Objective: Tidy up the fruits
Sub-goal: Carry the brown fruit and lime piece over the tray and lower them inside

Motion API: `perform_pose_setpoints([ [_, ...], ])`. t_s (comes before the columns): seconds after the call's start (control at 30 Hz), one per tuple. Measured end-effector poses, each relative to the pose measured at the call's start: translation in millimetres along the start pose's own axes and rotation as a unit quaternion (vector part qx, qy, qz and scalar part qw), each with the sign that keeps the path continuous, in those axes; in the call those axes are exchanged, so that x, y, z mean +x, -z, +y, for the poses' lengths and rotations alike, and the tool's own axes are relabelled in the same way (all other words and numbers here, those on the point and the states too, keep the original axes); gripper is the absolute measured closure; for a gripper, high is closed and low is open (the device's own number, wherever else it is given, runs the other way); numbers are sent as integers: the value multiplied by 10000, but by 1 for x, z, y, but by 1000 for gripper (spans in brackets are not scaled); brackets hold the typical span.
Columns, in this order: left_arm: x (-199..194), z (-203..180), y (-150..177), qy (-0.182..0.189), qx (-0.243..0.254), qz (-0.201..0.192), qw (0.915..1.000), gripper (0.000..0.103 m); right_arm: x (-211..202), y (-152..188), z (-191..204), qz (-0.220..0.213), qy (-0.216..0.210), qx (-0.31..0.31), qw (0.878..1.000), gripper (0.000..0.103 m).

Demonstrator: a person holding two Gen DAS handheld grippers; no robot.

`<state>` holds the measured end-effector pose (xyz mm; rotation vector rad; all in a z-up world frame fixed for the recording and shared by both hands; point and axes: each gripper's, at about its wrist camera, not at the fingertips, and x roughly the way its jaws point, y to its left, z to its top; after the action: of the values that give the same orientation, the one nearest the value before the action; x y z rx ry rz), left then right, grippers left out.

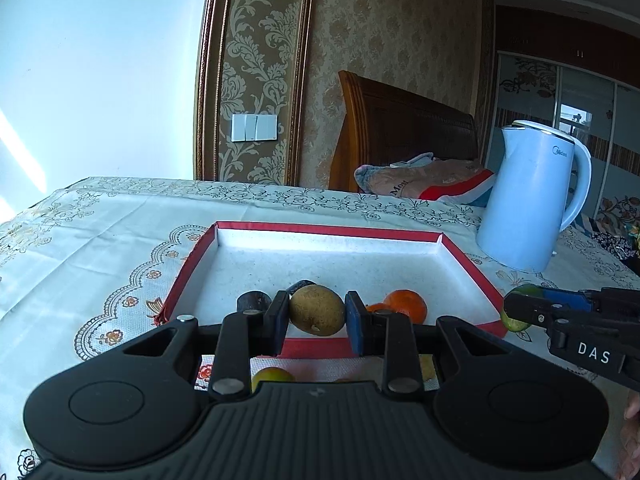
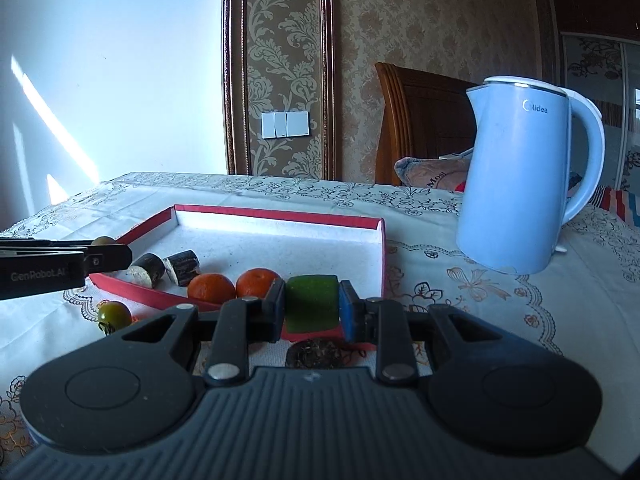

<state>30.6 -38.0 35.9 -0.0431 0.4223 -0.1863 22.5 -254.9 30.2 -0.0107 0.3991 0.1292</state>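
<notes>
Left to right, both wrist views.

Left gripper (image 1: 317, 320): fingers closed onto a brownish-yellow round fruit (image 1: 317, 309), one pad on each flank. It hangs over the near edge of the red tray (image 1: 328, 232), at 12 o'clock from the camera.

In the tray: two dark cut cylinders (image 2: 165, 268) at its 9 o'clock side, then two oranges (image 2: 234, 285) along the near wall.

On the tablecloth (image 1: 80, 248), outside the tray: a small green-yellow fruit (image 2: 114, 314) at 7 o'clock of the tray, and a dark wrinkled fruit (image 2: 316, 354) under the right gripper.

Right gripper (image 2: 312, 312): fingers clamped on a green fruit piece (image 2: 311, 306), at the tray's near right corner; not yet released.

Kettle (image 2: 520, 184) stands at 2 o'clock, well apart from the tray.

Progress, judged: roughly half done. Four pieces placed, two in hand awaiting release, at least two loose on the cloth.
</notes>
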Motion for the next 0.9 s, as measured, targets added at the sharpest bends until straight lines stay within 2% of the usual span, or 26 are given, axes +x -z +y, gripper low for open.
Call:
perform_pose_setpoints([
  [0.13,17,0,-8,-214,-49,-80,9997,74,14,-6,4,63,-50,54,10000,77],
  [0.3,36,6,-12,-355,-215,11,9991,74,30,-11,8,90,-41,87,9999,77],
  [0.63,51,0,-11,-384,-85,15,9992,74,52,-9,5,271,64,169,9995,77],
  [0.9,67,3,-7,-481,-81,229,9985,74,65,-4,1,476,100,273,9984,77],
])
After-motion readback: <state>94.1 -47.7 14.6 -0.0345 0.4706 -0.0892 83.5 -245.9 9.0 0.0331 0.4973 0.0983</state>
